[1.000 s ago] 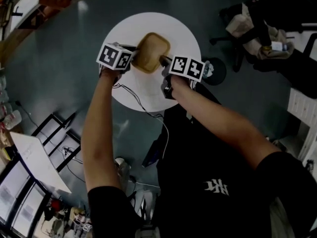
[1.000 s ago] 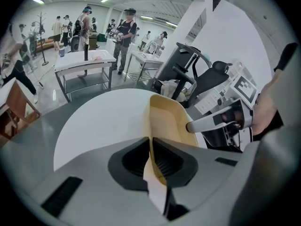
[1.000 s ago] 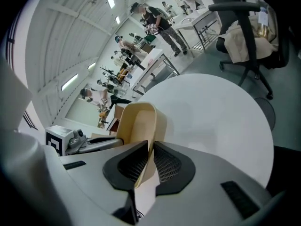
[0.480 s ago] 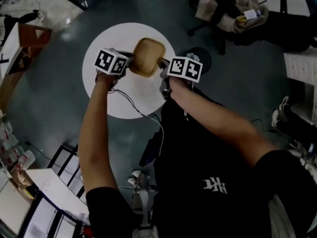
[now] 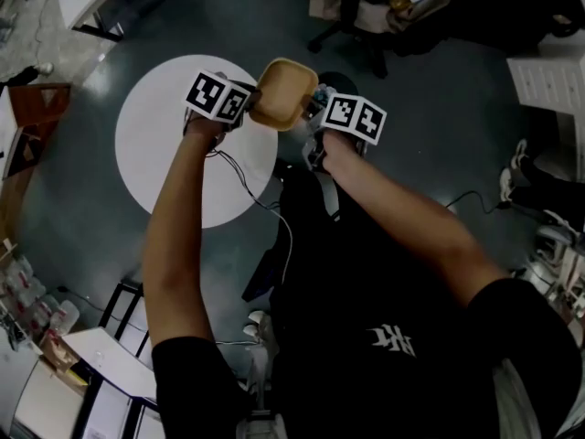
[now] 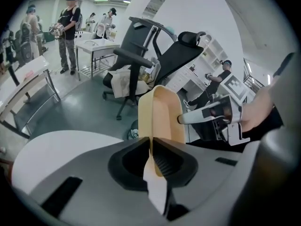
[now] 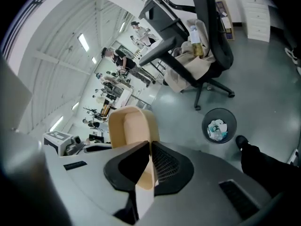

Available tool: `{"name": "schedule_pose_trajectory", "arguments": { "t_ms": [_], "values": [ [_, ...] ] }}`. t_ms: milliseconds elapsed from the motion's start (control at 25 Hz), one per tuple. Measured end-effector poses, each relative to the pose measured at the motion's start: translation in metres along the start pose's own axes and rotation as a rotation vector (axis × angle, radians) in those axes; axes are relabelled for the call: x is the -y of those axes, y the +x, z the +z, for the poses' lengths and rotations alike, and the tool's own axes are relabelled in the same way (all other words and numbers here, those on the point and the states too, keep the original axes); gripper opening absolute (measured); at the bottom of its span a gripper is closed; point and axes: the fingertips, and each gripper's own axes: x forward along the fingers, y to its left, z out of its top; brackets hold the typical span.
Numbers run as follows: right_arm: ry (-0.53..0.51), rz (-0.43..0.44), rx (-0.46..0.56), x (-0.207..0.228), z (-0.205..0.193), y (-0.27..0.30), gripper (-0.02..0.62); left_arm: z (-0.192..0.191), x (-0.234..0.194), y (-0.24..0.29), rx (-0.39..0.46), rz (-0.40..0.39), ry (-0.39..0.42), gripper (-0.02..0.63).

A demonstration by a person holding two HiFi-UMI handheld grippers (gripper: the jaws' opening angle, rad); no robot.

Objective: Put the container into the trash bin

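Hanging tilted in the air just past the round white table's (image 5: pixel 155 144) edge, the tan, shallow, round-cornered container (image 5: pixel 281 92) shows an empty hollow. The left gripper (image 5: pixel 247 108) and right gripper (image 5: pixel 313 110) each clamp nearly closed on opposite rims.

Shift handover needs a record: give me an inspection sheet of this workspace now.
Surface: round white table, nothing seen on it.
Job's things: tan container held up between both grippers; bin on the floor, rubbish inside.
Clutter: bags piled on a chair.
Grippers: left gripper, jaws shut on the container's rim; right gripper, jaws shut on the opposite rim.
Cables: thin cable runs from the left gripper across the table.
Surroundings: grey floor; people at tables far off.
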Motion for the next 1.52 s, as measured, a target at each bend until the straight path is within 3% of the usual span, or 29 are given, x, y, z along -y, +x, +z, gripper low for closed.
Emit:
{"name": "schedule_pose_trajectory", "arguments": {
  "t_ms": [440, 600, 1000, 1520],
  "values": [
    [0.064, -0.029, -0.042, 0.128, 0.08, -0.048, 0.048, 0.082, 0.078, 0.112, -0.044, -0.053, -0.013, 0.029],
    [0.082, -0.054, -0.067, 0.181, 0.1, -0.055, 0.048, 0.096, 0.097, 0.163, -0.057, -0.064, -0.039, 0.031],
    [0.02, -0.099, -0.218, 0.294, 0.101, -0.007, 0.048, 0.067, 0.084, 0.284, -0.057, -0.043, -0.209, 0.031],
    [-0.013, -0.129, -0.315, 0.395, 0.053, 0.086, 0.048, -0.013, 0.027, 0.399, 0.018, 0.013, -0.438, 0.026]
  ]
}}
